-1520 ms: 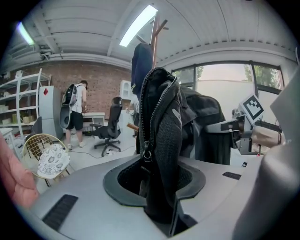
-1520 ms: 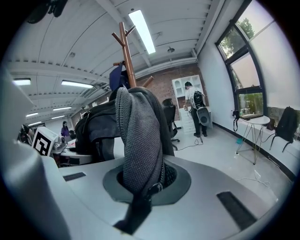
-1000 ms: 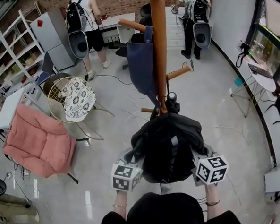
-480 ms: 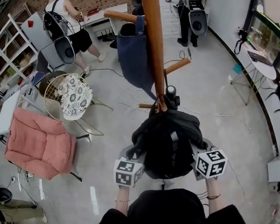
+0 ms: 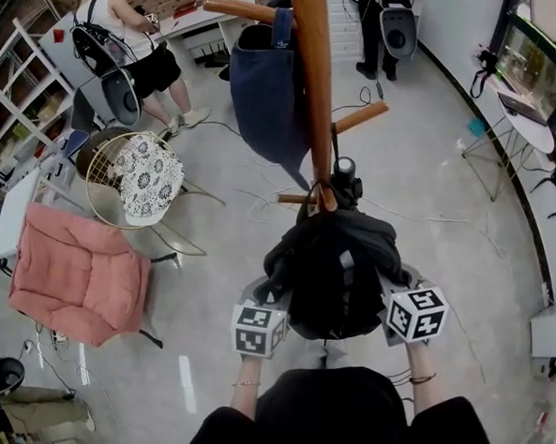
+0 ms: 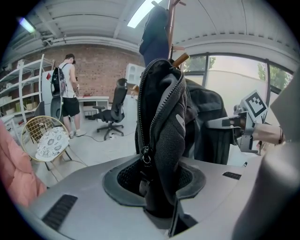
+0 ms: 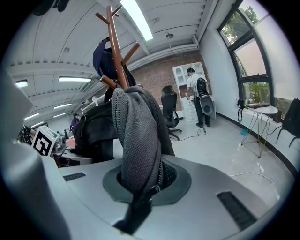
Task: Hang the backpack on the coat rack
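A black backpack (image 5: 331, 271) hangs between my two grippers, right in front of the wooden coat rack (image 5: 314, 87), with its top just below a short low peg (image 5: 294, 198). My left gripper (image 5: 271, 305) is shut on the backpack's zippered mesh edge (image 6: 164, 117). My right gripper (image 5: 393, 297) is shut on a grey mesh strap of the backpack (image 7: 138, 136). A navy bag (image 5: 267, 94) hangs from an upper peg of the rack. Another peg (image 5: 361, 117) juts out to the right, bare.
A pink cushioned chair (image 5: 77, 274) and a wire chair with a patterned cushion (image 5: 140, 175) stand on the left. Two people (image 5: 129, 38) (image 5: 389, 26) stand at the back. A small white table (image 5: 524, 119) is at the right, white shelving (image 5: 13, 106) at the far left.
Both grippers have sunk a little with the backpack still held between them. The person at the back left has shifted further left.
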`<control>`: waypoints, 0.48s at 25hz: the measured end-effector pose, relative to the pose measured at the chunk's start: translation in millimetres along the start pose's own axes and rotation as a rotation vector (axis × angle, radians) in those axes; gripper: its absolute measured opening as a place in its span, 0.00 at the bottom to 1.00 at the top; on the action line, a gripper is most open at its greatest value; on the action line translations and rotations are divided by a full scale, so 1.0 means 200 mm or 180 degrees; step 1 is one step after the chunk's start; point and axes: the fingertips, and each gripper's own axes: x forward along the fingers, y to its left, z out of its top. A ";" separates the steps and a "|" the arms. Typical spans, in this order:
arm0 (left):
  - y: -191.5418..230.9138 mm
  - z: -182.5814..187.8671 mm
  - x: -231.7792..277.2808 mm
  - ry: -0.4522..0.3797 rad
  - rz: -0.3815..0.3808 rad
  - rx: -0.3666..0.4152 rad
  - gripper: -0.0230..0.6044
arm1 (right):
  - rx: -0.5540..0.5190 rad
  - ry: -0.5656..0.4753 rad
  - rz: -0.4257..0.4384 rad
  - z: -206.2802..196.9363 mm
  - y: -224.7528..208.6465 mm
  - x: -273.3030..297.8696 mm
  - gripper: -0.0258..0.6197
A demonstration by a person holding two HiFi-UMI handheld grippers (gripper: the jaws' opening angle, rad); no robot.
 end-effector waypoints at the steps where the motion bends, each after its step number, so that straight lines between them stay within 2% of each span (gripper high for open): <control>1: 0.00 -0.02 0.01 0.0007 0.0007 -0.0018 0.25 | 0.0003 0.0010 -0.0002 -0.01 0.00 0.01 0.08; 12: 0.03 -0.04 0.10 -0.0048 0.0066 -0.0076 0.25 | -0.0029 -0.0050 -0.0061 -0.04 -0.05 0.08 0.08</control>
